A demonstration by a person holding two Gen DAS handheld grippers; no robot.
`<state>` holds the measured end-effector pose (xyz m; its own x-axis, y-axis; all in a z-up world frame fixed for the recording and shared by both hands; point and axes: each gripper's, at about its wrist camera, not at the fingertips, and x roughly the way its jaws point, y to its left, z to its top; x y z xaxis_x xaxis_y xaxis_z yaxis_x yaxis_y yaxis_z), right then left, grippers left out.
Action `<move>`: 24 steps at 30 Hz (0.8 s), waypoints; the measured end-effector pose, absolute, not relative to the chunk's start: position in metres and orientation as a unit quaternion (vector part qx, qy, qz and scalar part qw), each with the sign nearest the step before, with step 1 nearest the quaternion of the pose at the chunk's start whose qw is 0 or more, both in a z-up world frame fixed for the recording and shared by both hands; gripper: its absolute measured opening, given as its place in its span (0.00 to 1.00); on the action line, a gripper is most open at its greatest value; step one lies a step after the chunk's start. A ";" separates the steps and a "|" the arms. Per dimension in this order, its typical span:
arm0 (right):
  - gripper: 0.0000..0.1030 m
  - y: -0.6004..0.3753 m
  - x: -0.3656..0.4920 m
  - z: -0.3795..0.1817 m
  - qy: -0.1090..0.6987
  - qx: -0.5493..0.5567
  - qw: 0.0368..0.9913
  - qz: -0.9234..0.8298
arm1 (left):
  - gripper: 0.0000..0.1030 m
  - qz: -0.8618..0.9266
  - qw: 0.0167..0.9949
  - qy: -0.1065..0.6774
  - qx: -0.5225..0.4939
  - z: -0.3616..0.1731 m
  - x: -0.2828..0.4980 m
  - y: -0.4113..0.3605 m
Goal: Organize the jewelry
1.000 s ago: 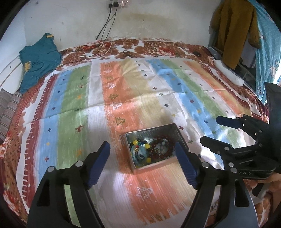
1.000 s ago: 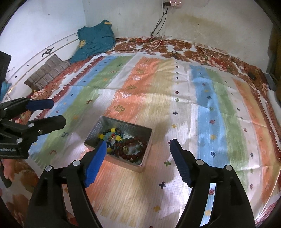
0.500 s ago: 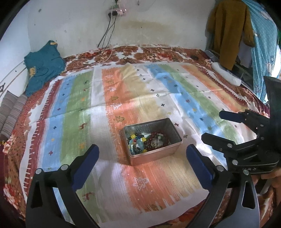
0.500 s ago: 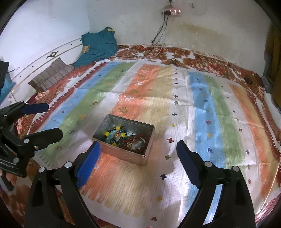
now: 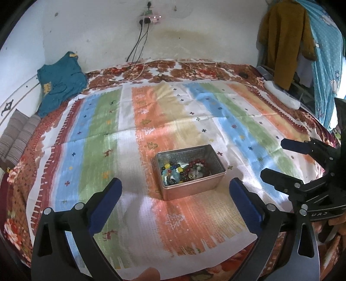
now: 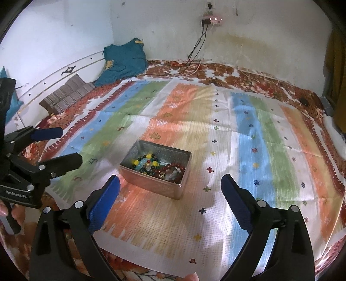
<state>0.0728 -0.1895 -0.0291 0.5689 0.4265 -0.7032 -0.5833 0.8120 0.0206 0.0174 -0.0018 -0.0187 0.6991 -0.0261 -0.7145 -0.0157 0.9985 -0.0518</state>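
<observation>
Beads (image 5: 186,170) tangle indistinctly in the tin (image 5: 213,183), lying crosswise. Left gripper (image 5: 175,201) spread, empty; right gripper (image 6: 170,194) jaws opening, empty.

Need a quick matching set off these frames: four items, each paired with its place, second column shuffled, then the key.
Items
1. metal tin
2. teal garment
3. striped cushion
4. power strip

Places
A. on the wall, cables hanging down
B. at the bed's left edge, nearer than the garment
C. mid-cloth, beaded jewelry inside
D. far left corner, against the wall

Pairs: 1-C, 2-D, 3-B, 4-A
</observation>
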 end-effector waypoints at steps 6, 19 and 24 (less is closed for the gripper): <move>0.92 -0.192 0.070 -0.029 0.364 -0.103 0.880 0.286 | 0.95 -0.007 0.923 0.384 -0.012 -0.019 0.015 -0.009; 0.93 -0.197 0.068 -0.024 0.359 -0.084 0.885 0.284 | 0.95 -0.010 0.924 0.381 -0.012 -0.018 0.013 -0.013; 0.94 -0.198 0.068 -0.024 0.356 -0.080 0.887 0.281 | 0.95 -0.010 0.925 0.380 -0.009 -0.017 0.013 -0.014</move>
